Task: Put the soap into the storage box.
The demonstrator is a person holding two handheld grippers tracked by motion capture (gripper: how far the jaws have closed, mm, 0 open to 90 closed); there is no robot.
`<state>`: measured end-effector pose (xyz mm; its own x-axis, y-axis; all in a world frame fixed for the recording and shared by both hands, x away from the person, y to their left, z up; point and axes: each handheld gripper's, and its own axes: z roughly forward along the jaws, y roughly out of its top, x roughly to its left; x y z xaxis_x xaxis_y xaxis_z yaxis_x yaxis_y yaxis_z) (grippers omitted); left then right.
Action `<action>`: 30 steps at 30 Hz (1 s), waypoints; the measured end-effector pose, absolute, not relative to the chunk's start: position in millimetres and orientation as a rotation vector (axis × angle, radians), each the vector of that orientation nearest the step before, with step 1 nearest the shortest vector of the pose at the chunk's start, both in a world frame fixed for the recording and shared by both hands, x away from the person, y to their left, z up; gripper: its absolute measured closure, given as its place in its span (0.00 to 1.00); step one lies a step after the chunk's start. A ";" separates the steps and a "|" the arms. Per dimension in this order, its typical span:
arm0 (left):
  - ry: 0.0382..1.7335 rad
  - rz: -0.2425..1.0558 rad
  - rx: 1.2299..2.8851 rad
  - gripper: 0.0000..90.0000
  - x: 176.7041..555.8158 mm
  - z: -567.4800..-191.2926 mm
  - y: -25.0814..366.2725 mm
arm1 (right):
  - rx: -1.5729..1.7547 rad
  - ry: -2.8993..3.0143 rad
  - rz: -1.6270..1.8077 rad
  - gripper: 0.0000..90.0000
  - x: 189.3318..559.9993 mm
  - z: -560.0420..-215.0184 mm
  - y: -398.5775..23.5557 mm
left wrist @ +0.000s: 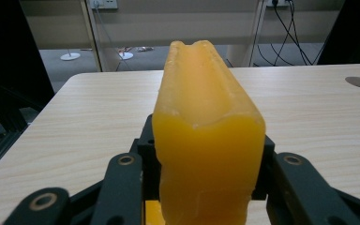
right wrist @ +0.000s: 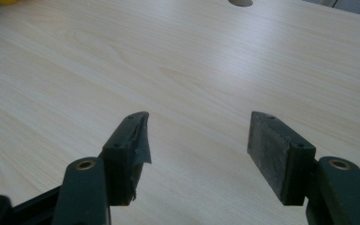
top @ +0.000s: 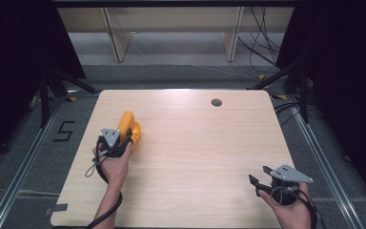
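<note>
On the table's left side, from above, the left gripper clamps an orange block whose long axis runs away from the hand; the right gripper hovers well apart, near the right edge. Left gripper view: block pinched between both jaws, pointing straight ahead. Right gripper view: jaws spread wide, nothing between them, over bare table.

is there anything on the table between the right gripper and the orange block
Nothing visible. The right gripper hangs open near the table's front right corner; the orange block sits clamped in the left gripper at the left. The wood between them is bare; the grey round cap lies far back, off that line.
</note>
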<state>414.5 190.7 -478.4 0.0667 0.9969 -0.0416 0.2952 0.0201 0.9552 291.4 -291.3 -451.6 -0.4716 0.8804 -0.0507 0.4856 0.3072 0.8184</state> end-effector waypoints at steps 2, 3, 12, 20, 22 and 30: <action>1.380 0.976 1.439 0.67 415.9 -479.8 191.0 | 1.219 2.080 1.045 0.44 290.9 -451.5 -290.9; 1.384 0.977 1.439 0.67 416.4 -480.4 190.9 | 1.221 2.080 1.045 0.44 291.0 -451.6 -290.8; 1.371 0.998 1.456 0.67 420.8 -487.8 191.5 | 1.256 2.080 1.054 0.43 289.5 -451.5 -289.4; 1.355 1.007 1.457 0.67 424.5 -498.9 191.0 | 1.263 2.080 1.058 0.43 289.3 -451.7 -289.1; 1.355 1.004 1.465 0.67 425.3 -501.3 191.4 | 1.234 2.091 1.062 0.43 291.2 -452.1 -290.9; 1.355 0.994 1.484 0.67 426.5 -506.2 190.4 | 1.253 2.081 1.055 0.43 289.7 -451.9 -289.1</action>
